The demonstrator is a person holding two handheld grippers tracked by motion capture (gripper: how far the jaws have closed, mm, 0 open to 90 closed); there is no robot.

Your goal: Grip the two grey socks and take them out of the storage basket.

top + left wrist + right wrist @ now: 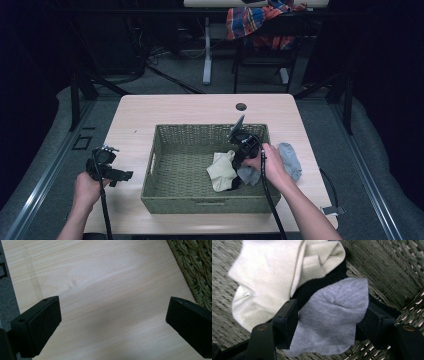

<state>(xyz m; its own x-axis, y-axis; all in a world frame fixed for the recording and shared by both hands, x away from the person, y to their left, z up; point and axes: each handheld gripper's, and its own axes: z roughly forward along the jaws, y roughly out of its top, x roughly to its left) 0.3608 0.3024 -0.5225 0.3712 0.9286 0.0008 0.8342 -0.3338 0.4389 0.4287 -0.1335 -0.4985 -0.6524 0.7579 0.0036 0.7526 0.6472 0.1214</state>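
A woven green basket (200,204) stands mid-table. Inside it, at the right, lie a cream sock (221,171), a black sock (234,185) and a grey sock (248,176). My right gripper (240,165) reaches down into the basket over them. In the right gripper view the grey sock (332,315) lies flat between the parted jaws of that gripper (332,307), on top of the black sock (319,285), with the cream sock (267,277) beyond. My left gripper (122,176) hovers left of the basket, and in its own view it (113,312) is open over bare wood.
A second grey sock (291,160) lies on the table (190,107) just outside the basket's right wall. The basket's edge (197,270) is close to the left gripper. A cable hole (241,106) sits at the table's far side. A chair with plaid cloth (260,22) stands behind.
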